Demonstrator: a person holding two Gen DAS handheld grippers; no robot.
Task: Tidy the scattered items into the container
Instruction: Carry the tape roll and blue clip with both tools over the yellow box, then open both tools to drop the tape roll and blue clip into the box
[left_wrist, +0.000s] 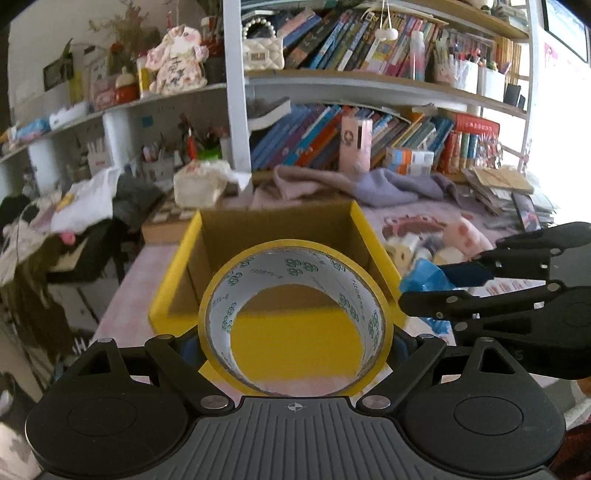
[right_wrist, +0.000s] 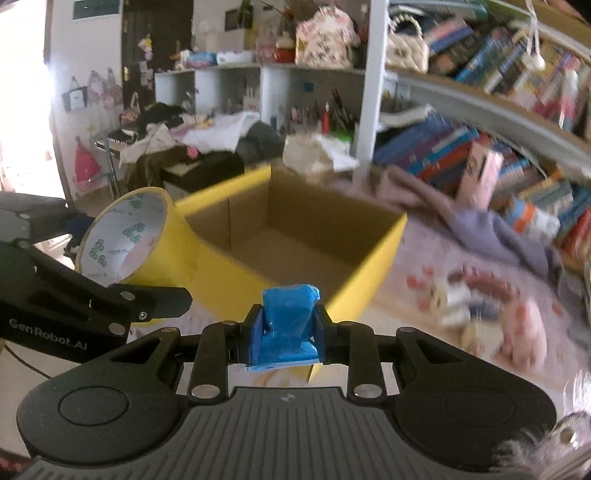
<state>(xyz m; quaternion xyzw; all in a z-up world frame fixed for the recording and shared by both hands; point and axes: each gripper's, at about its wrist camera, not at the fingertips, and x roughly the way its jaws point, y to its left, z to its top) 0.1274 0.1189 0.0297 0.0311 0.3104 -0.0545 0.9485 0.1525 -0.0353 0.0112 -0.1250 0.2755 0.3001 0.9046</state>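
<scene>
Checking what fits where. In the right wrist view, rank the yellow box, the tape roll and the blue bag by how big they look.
1. Yellow box, largest.
2. Tape roll, held in the left tongs; nearness to the camera may inflate it.
3. Blue bag, pinched in the right tongs, smallest, though it too sits very close to the lens.

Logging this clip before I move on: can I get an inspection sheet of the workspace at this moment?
Surface: pink patterned table cover, mostly bare near the box.
Job's things: yellow cardboard box, open, nothing seen inside; roll of yellow tape and blue plastic bag roll, both held short of the box.
Clutter: small items right of the box, blurred; lilac cloth behind it.
Grippers: left gripper shut on the tape; right gripper shut on the bag roll.
Cables: a thin dark cable at the right wrist view's left edge.
Surroundings: bookshelves packed with books, clothes pile at left.
</scene>
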